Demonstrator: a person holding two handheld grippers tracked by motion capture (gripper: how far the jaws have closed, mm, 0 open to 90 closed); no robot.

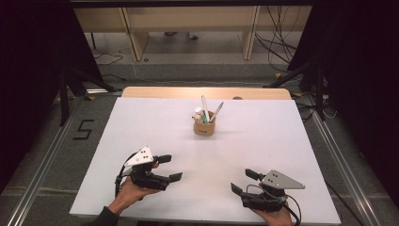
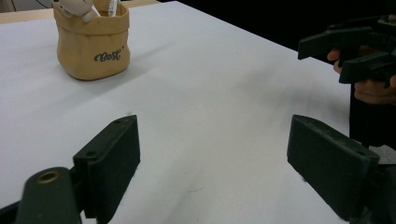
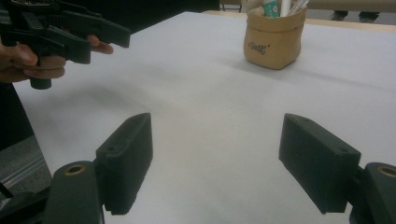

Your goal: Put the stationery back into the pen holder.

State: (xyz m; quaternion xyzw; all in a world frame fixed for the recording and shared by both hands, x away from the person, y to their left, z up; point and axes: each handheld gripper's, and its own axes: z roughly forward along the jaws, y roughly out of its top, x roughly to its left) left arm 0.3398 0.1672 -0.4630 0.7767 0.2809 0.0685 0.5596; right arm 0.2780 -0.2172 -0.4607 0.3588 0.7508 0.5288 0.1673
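From the high view, a white worktop with a pale wooden far edge stands on a grey floor; dark curtains hang at both sides, wooden furniture legs and loose cables lie beyond, and a black "5" is marked on the floor out to the side of the left tongs. Those tongs and the right tongs sit at the near edge, well apart, each in a hand, both with jaws spread and nothing between them. Ahead of both and between their lines stands a tan pouch, upright, with pens and a small pale figure sticking out of its top.

In the left gripper view, the two black jaws stand wide over bare white surface. The pouch is ahead and off to the left, a soft rolled-rim bag of kraft-paper look with dark script lettering on its front. The right tongs show at the upper right, a hand around them.

In the right gripper view, the jaws again gape over empty sheet. The pouch stands ahead to the right, with a green-and-white tube among its contents; the left tongs are at upper left.
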